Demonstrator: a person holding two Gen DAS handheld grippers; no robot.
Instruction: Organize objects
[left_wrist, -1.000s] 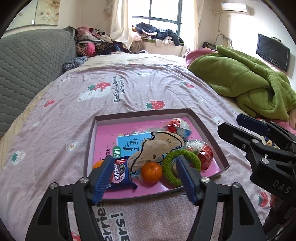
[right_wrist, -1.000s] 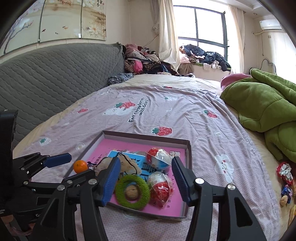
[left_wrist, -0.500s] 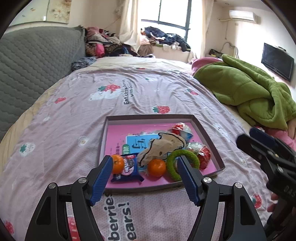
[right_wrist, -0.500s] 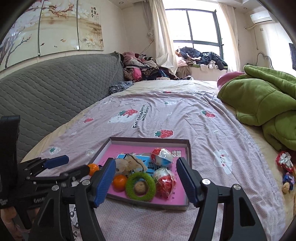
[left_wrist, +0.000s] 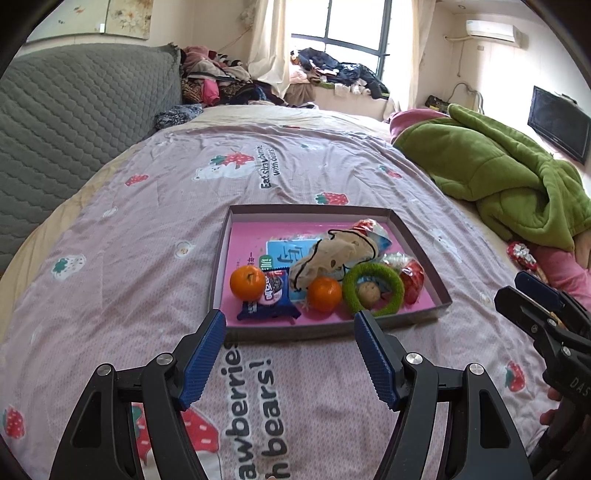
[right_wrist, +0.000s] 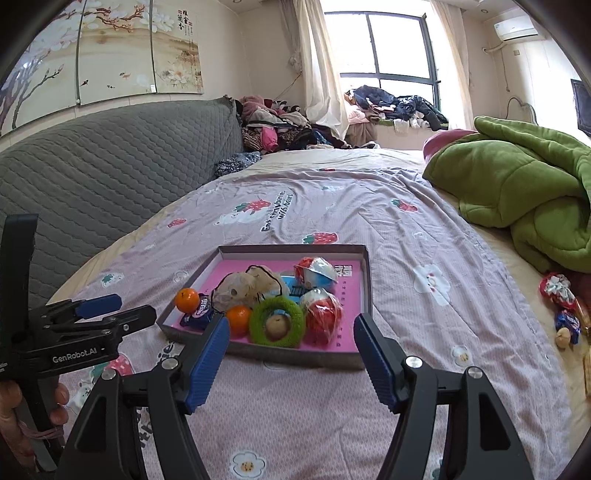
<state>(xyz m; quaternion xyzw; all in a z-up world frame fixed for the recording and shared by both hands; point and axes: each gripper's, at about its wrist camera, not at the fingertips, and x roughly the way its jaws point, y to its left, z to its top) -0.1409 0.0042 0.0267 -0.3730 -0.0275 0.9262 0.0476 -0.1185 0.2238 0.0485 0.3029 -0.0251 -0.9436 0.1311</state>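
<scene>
Compared with a second ago, both grippers are standing farther back from the tray (left_wrist: 421, 242), and it is looking smaller in both views. The right gripper's (right_wrist: 291, 334) jaws are wider than a second ago. Both grippers are wide apart and holding nothing, touching nothing.

The left gripper (left_wrist: 290, 328) is hovering just before the tray's near edge. The tray is lying on the bedspread (left_wrist: 147, 236). Inside the tray, two oranges (left_wrist: 246, 282), a cookie pack (left_wrist: 271, 297), a green ring (left_wrist: 373, 290), a beige pouch (left_wrist: 332, 256) and two wrapped balls (right_wrist: 321, 315) are crowding its near half. Right of the tray, well apart, a green blanket (left_wrist: 498, 173) is lying.
</scene>
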